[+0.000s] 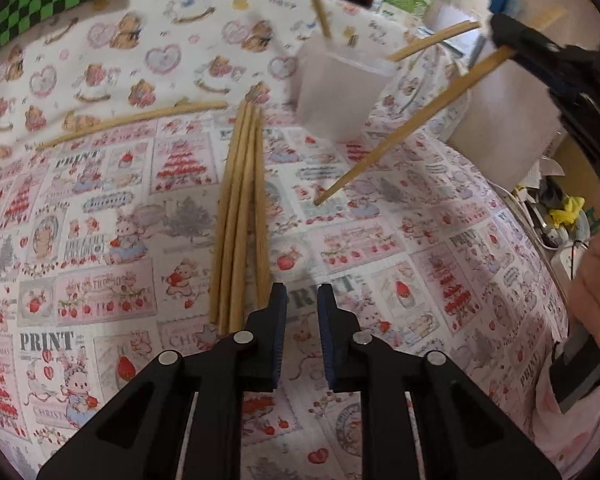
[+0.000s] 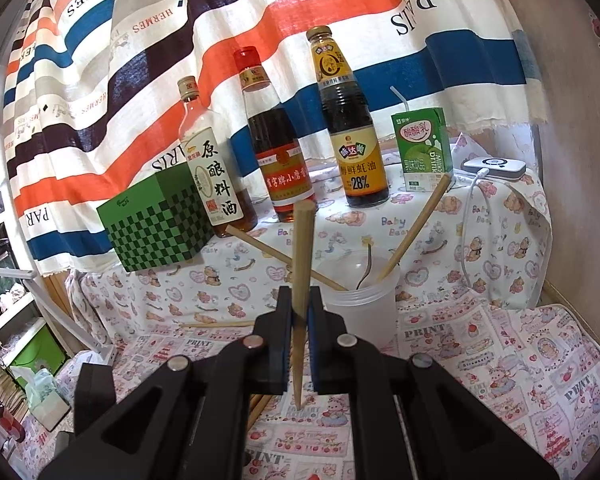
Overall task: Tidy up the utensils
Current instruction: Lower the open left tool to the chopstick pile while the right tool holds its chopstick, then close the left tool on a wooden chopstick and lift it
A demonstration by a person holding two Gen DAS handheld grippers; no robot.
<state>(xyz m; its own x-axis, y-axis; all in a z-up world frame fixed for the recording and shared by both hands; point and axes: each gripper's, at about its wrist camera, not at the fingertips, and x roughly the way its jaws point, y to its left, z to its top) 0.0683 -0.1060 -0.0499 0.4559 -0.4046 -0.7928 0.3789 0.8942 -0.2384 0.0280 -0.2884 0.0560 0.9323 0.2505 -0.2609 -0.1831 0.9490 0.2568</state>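
Note:
A bundle of several wooden chopsticks (image 1: 242,216) lies on the printed cloth, just left of my left gripper (image 1: 302,300), which is open and empty. One more chopstick (image 1: 132,122) lies apart at the far left. A translucent plastic cup (image 1: 338,92) (image 2: 360,300) stands upright with two chopsticks leaning in it (image 2: 416,228). My right gripper (image 2: 300,304) is shut on a single chopstick (image 2: 302,264), held upright in the air, left of the cup. That held chopstick also shows in the left wrist view (image 1: 412,128).
Three sauce bottles (image 2: 278,148), a green drink carton (image 2: 422,148) and a green checkered box (image 2: 158,224) stand at the back by a striped curtain. A white device with a cable (image 2: 494,168) lies at the back right. A wall rises on the right.

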